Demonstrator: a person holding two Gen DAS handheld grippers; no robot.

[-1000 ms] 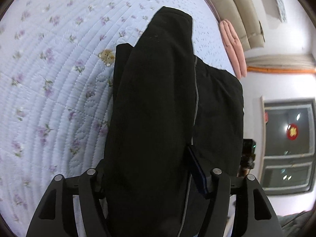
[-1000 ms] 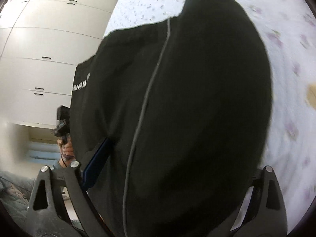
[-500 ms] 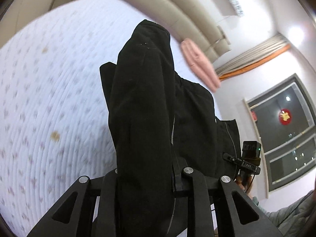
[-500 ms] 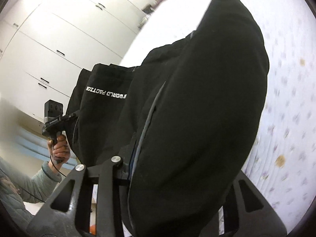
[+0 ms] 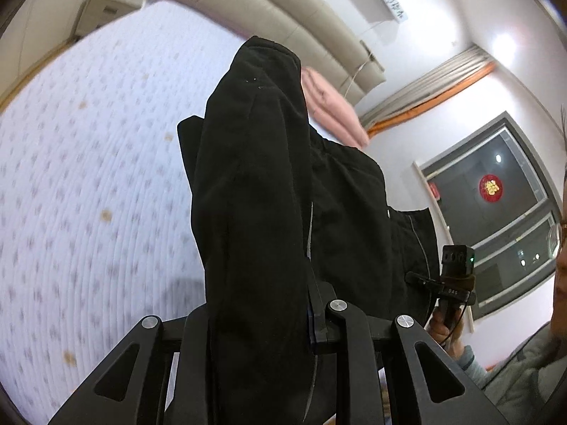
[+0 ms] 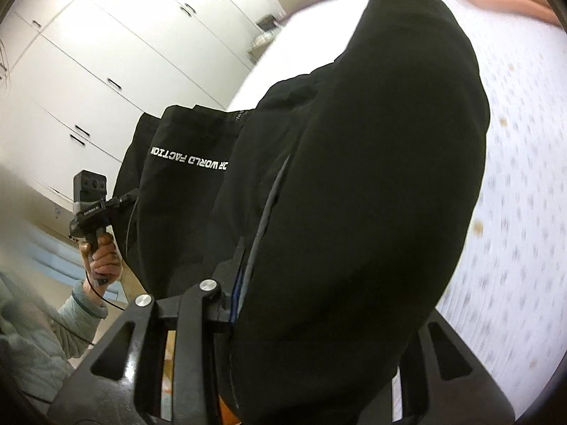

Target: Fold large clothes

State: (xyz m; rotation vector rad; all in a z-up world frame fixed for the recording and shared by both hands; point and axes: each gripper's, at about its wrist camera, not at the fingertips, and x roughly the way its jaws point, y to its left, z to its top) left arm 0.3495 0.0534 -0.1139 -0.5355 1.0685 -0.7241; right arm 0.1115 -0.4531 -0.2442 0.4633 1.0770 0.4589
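A large black garment point(image 5: 255, 212) with grey piping and white lettering point(image 6: 191, 157) hangs lifted above the flowered white quilt point(image 5: 88, 184) of a bed. My left gripper point(image 5: 262, 322) is shut on a thick fold of it, which drapes forward over the fingers. My right gripper point(image 6: 319, 318) is shut on another bunched part; its right finger is hidden behind the cloth. Each wrist view also shows the other gripper held in a hand, the right gripper point(image 5: 455, 276) at the garment's far side and the left gripper point(image 6: 90, 209) likewise.
A beige padded headboard point(image 5: 283, 10) and a pink folded blanket point(image 5: 329, 106) lie at the bed's far end, a bedside cabinet point(image 5: 110, 7) beside it. A dark window point(image 5: 496, 205) is on the right wall, white wardrobes point(image 6: 106, 71) on the left. A person's pale sleeve point(image 6: 81, 308) is close.
Both grippers went from wide around the garment to shut on it. Both hands rose and carried the cloth up off the quilt, and the views tilted towards the headboard and walls.
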